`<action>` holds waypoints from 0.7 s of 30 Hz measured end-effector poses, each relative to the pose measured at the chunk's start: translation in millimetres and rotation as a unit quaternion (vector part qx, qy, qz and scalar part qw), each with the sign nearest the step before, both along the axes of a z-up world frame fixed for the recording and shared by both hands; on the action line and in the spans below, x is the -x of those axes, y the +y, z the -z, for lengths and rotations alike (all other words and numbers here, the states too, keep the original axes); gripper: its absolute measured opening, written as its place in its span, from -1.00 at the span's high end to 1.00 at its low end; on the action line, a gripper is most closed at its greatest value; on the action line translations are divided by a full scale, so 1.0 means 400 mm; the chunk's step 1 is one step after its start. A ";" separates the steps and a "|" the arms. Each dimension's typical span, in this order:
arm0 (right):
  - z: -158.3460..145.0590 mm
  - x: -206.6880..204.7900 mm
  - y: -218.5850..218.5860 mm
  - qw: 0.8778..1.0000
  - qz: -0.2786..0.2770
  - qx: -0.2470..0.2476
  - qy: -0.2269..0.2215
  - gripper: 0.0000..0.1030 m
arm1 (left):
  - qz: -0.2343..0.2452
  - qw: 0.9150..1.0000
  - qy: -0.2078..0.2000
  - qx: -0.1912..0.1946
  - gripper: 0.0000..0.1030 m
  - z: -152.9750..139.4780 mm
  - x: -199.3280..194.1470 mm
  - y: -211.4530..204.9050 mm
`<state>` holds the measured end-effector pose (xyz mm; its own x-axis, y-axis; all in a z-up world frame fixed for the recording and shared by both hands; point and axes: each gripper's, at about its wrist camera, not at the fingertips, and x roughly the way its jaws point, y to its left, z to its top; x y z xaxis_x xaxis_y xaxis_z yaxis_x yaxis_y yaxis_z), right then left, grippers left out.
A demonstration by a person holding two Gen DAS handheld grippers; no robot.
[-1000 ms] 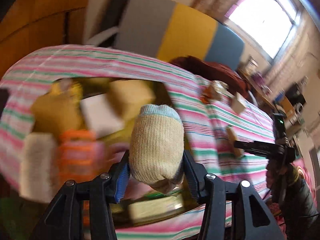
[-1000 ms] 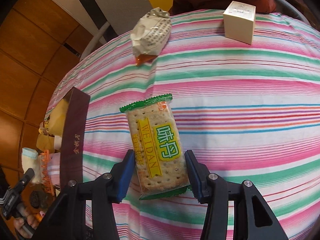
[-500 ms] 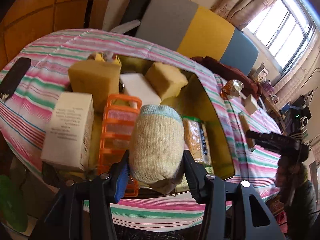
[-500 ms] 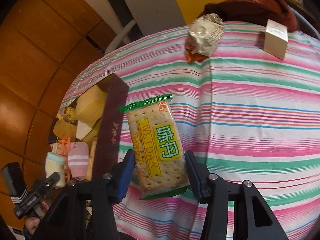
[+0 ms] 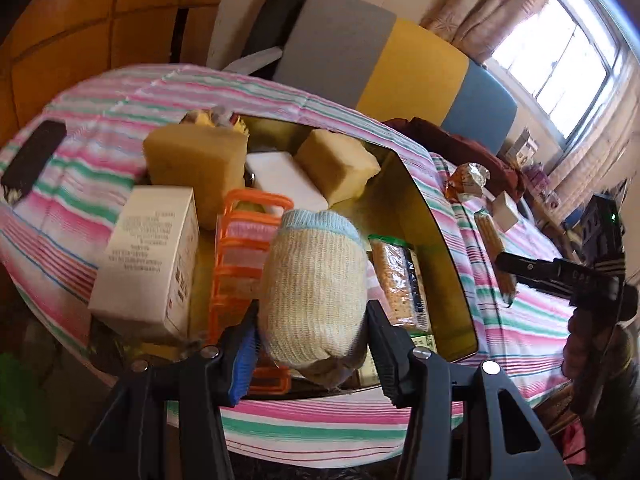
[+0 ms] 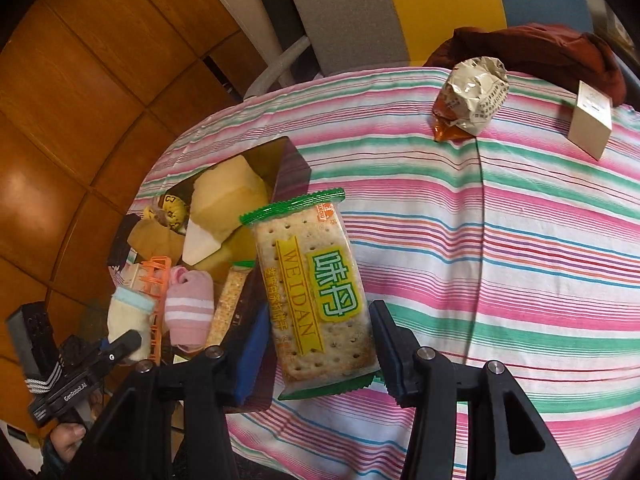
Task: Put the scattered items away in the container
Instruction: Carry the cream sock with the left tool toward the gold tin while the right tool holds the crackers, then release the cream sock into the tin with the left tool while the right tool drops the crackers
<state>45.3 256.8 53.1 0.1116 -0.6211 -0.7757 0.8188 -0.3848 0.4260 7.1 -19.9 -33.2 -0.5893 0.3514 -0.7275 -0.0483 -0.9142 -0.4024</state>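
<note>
Hovering over the crowded container (image 5: 436, 236), the left gripper (image 5: 312, 344) clamps a rolled sock (image 5: 314, 292) while the right gripper (image 6: 316, 348) grips a cracker packet (image 6: 316, 288); releasing onto the orange rack (image 5: 240, 264) just ahead risks either rolling out.

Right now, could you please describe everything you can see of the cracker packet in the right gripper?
The cracker packet is a clear wrapper with green crimped ends and a yellow-green "WEIDAN" label, showing pale perforated crackers. It looks sealed and intact. The right gripper clamps its lower half, holding it upright, slightly tilted, above the striped tablecloth beside the container.
</note>
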 end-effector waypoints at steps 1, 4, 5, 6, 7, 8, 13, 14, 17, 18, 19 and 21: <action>-0.002 -0.004 -0.001 1.000 -0.001 0.001 0.000 0.01 | 0.004 1.000 0.006 0.001 0.01 -0.007 -0.003 0.006; -0.007 -0.016 -0.004 1.000 -0.004 0.002 0.003 0.01 | 0.017 1.000 0.022 -0.002 0.01 -0.024 -0.013 0.025; -0.007 -0.019 -0.005 1.000 -0.003 0.001 0.003 0.01 | 0.018 1.000 0.020 -0.003 0.01 -0.020 -0.013 0.030; -0.006 -0.022 -0.006 1.000 -0.003 0.001 0.003 0.01 | 0.018 1.000 0.015 0.001 0.01 -0.015 -0.012 0.033; -0.006 -0.025 -0.007 1.000 -0.004 0.001 0.004 0.01 | 0.015 1.000 0.008 0.006 0.01 -0.005 -0.010 0.034; -0.004 -0.028 -0.008 1.000 -0.004 0.000 0.005 0.01 | 0.013 1.000 0.001 0.006 0.00 0.005 -0.007 0.032; -0.002 -0.037 -0.015 1.000 -0.007 -0.001 0.007 0.01 | 0.012 1.000 -0.020 -0.007 -0.02 0.028 -0.001 0.024; -0.003 -0.038 -0.017 1.000 -0.006 -0.001 0.009 0.01 | 0.017 1.000 -0.018 -0.009 -0.05 0.026 -0.003 0.026; -0.009 -0.040 -0.021 1.000 -0.007 0.002 0.010 0.01 | 0.031 0.999 -0.012 -0.011 -0.15 0.018 -0.008 0.031; -0.012 -0.041 -0.022 1.000 -0.007 0.003 0.012 0.01 | 0.028 1.000 -0.008 -0.005 -0.15 0.013 -0.010 0.030; -0.014 -0.042 -0.025 1.000 -0.008 0.004 0.013 0.01 | 0.024 1.000 -0.005 -0.001 -0.17 0.007 -0.012 0.027; -0.020 -0.046 -0.029 1.000 -0.010 0.005 0.018 0.01 | 0.016 1.000 0.001 0.002 -0.19 -0.003 -0.014 0.017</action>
<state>63.6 245.0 61.0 0.0972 -0.6260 -0.7737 0.8413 -0.3637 0.3999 12.9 -13.2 -31.9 -0.5797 0.3669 -0.7275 -0.0779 -0.9137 -0.3988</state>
